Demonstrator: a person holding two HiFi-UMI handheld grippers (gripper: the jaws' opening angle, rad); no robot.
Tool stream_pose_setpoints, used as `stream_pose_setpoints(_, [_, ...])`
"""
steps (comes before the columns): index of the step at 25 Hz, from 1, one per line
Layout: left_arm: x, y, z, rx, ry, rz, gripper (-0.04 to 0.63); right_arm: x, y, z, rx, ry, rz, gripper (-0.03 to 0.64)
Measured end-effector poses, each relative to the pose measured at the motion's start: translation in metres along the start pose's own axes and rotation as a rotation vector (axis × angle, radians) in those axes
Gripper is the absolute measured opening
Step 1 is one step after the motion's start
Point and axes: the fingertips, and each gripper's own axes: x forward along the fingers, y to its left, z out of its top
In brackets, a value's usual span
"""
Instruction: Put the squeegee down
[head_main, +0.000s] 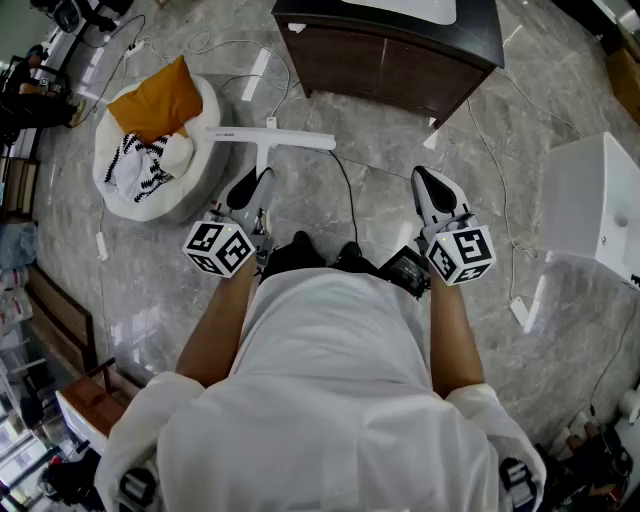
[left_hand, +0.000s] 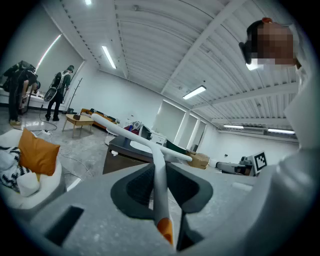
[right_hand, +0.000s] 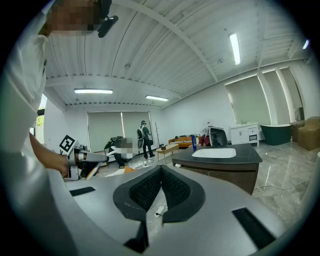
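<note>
The squeegee (head_main: 285, 137) is white, with a long blade across the end of a thin handle and an orange tip at the handle's near end. My left gripper (head_main: 254, 188) is shut on that handle and holds the tool nearly level above the marble floor. In the left gripper view the handle (left_hand: 159, 187) runs straight out between the dark pads (left_hand: 137, 187) of the gripper (left_hand: 160, 170), and the blade crosses above a dark cabinet. My right gripper (head_main: 430, 182) hangs apart to the right. Its pads (right_hand: 147, 190) meet at the tips with nothing between them (right_hand: 161, 172).
A dark cabinet with a white basin (head_main: 395, 45) stands just ahead. A round white floor cushion (head_main: 185, 195) holding an orange pillow and striped cloth lies to the left. A white box (head_main: 595, 205) is at the right. Cables trail over the floor (head_main: 500, 150). People stand far off (left_hand: 60, 92).
</note>
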Motion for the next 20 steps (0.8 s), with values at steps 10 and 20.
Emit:
stream_pose_setpoints(10, [0.0, -0.003, -0.002, -0.019, -0.001, -0.006, 0.084, -0.006, -0.004, 0.002, 0.004, -0.015, 0.003, 0.015])
stream_pose_setpoints(20, [0.001, -0.011, 0.001, 0.0, -0.008, -0.011, 0.084, -0.008, 0.003, -0.007, 0.025, -0.013, 0.033, 0.015])
